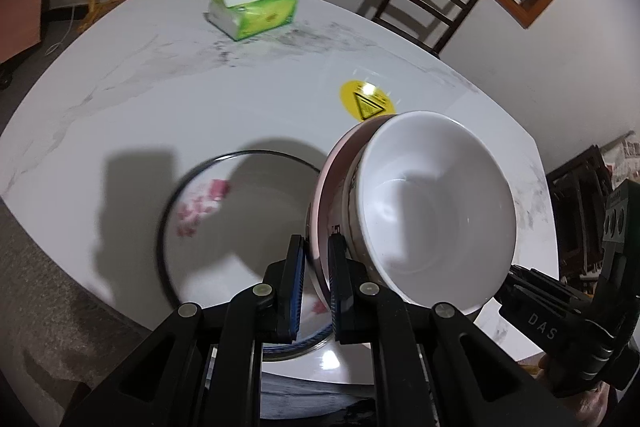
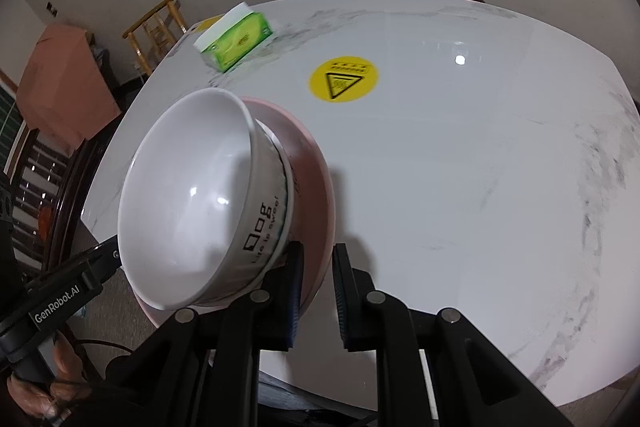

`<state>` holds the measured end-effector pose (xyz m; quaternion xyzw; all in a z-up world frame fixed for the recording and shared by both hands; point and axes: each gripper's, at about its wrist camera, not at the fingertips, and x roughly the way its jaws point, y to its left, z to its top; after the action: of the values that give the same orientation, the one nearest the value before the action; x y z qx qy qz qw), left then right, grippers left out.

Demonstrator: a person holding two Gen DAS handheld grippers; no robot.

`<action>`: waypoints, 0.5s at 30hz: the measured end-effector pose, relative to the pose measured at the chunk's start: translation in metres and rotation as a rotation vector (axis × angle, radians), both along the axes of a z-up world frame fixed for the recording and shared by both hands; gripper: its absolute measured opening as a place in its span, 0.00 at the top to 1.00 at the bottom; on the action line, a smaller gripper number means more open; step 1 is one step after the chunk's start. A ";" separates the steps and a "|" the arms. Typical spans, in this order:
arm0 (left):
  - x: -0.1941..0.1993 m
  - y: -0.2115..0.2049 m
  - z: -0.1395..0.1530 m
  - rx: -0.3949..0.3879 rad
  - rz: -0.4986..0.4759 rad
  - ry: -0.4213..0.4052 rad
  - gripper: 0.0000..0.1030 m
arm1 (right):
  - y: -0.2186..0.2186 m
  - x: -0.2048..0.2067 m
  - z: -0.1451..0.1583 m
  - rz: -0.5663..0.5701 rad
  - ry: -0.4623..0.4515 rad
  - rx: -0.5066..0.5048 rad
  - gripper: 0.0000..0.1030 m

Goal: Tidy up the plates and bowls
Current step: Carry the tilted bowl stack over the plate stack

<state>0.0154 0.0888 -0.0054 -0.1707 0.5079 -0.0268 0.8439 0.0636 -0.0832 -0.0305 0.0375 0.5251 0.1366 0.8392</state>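
Low in both views, the left gripper (image 1: 317,281) and right gripper (image 2: 316,291) each pinched the rim of the pink plate (image 2: 308,163), steeply tilted. The white ceramic bowl (image 1: 432,211) could slide off.

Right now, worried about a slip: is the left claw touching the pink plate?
Touching. The left wrist view shows the left claw closed on the pink plate rim, with both fingers against it.

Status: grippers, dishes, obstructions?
Left gripper and right gripper shut on pink plate. White bowl on it. Floral plate below.
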 end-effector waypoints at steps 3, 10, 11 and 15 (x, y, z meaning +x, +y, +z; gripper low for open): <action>-0.001 0.014 -0.002 0.005 0.021 0.006 0.92 | 0.015 0.003 -0.004 0.020 0.012 -0.001 0.85; -0.005 0.041 -0.012 0.007 0.063 0.028 0.93 | 0.045 0.007 -0.015 0.057 0.039 -0.012 0.85; -0.006 0.045 -0.013 0.006 0.068 0.031 0.93 | 0.048 0.006 -0.016 0.059 0.042 -0.012 0.85; -0.007 0.055 -0.018 0.001 0.082 0.037 0.93 | 0.059 0.007 -0.021 0.070 0.055 -0.021 0.85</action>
<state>0.0088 0.1435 -0.0233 -0.1915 0.5161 0.0111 0.8348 0.0707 -0.0241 -0.0517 0.0141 0.5501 0.1593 0.8196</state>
